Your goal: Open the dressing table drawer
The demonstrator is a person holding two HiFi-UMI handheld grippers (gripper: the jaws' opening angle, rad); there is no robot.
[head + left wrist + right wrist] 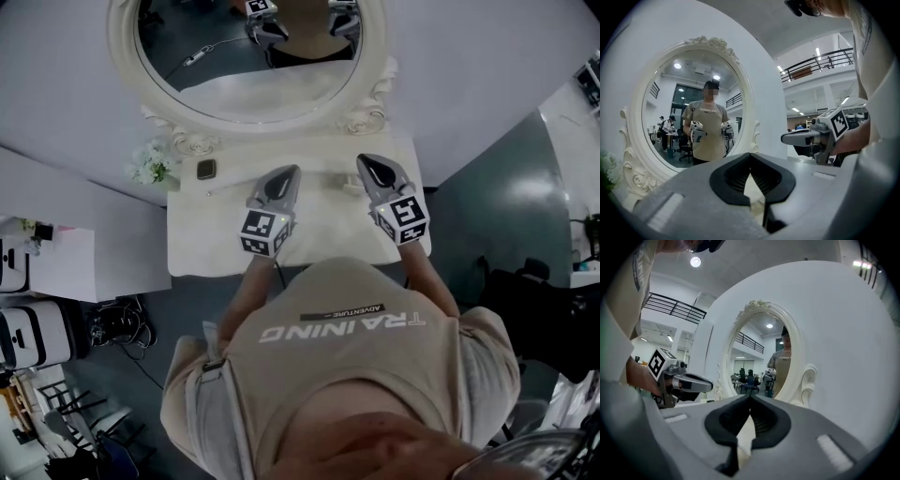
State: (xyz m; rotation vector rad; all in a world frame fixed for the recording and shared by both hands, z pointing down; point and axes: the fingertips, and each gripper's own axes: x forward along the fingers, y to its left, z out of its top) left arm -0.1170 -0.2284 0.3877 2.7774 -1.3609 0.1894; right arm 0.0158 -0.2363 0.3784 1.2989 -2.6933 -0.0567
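A person stands close against a white dressing table (202, 239) that backs onto the wall, with its oval mirror (234, 89) in a carved white frame rising behind the top. The drawer itself shows in no view: the table's front lies under the near edge of the top, hidden by the person's torso. The left gripper (284, 176) and the right gripper (372, 165) hang side by side above the tabletop, a gap between them, both pointing at the mirror. Each gripper's own view shows its jaws closed tip to tip, with nothing caught between them. At the table's left rear corner stand white flowers (150, 167), and just beside them a small dark square object (206, 170) lies on the top
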